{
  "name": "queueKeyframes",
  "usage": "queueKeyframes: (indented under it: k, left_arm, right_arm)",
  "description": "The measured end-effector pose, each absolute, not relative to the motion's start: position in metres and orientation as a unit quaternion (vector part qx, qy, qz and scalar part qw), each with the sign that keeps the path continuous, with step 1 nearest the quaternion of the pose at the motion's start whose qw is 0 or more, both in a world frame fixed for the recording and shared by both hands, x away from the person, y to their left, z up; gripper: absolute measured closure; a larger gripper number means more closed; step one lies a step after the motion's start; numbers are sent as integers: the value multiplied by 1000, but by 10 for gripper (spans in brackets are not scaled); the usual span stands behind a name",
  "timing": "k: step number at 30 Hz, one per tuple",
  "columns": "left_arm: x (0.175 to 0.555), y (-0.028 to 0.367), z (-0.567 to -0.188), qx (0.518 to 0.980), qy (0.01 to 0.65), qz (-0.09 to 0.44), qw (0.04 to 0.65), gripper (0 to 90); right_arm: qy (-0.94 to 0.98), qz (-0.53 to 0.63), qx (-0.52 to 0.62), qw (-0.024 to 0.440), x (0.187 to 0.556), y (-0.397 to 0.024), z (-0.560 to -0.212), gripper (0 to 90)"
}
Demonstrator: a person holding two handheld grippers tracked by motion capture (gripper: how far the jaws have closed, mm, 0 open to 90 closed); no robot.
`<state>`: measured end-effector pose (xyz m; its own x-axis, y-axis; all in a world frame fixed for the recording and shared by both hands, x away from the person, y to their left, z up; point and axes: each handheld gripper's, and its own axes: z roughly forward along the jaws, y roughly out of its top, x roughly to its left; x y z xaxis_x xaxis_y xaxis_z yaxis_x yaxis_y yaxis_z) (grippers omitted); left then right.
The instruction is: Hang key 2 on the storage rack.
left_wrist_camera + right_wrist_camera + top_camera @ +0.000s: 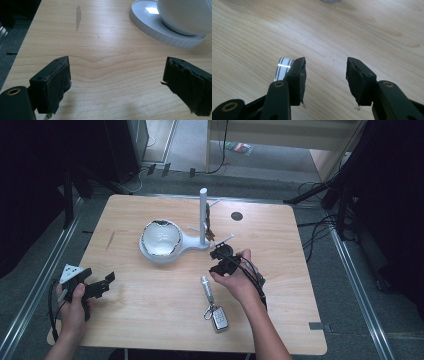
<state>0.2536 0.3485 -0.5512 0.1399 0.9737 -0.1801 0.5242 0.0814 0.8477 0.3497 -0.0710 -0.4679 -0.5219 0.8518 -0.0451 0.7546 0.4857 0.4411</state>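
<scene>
Bare wood all around the right gripper (220, 261), poised mid-table just in front of the white stand (203, 220) and bowl (161, 240), well clear of every table (150, 320) edge. Jaws partly open, nothing gripped; silver key cylinder (284, 68) just beside the left jaw, with the key fob (219, 318) nearer the front edge. Left gripper (102, 284) near the left edge, jaws wide over bare wood.
</scene>
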Motion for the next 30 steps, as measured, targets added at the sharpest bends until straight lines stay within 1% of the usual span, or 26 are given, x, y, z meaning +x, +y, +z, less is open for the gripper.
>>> queueKeyframes:
  k: [1, 9, 16, 19, 30]
  left_arm:
    - [254, 348, -551, 624, 601, 264, 425, 81]
    - [253, 349, -551, 625, 599, 264, 425, 81]
    - [253, 349, -551, 625, 599, 264, 425, 80]
    - [253, 349, -551, 625, 599, 265, 425, 81]
    - [253, 349, -551, 625, 599, 265, 425, 81]
  right_arm:
    - [852, 183, 475, 120, 348, -70, -470, 539]
    - [854, 169, 482, 95, 341, -65, -478, 574]
    - [856, 161, 485, 80, 334, -59, -486, 580]
    - [859, 153, 484, 64, 329, -56, -493, 583]
    - [861, 140, 486, 47, 318, -52, -498, 590]
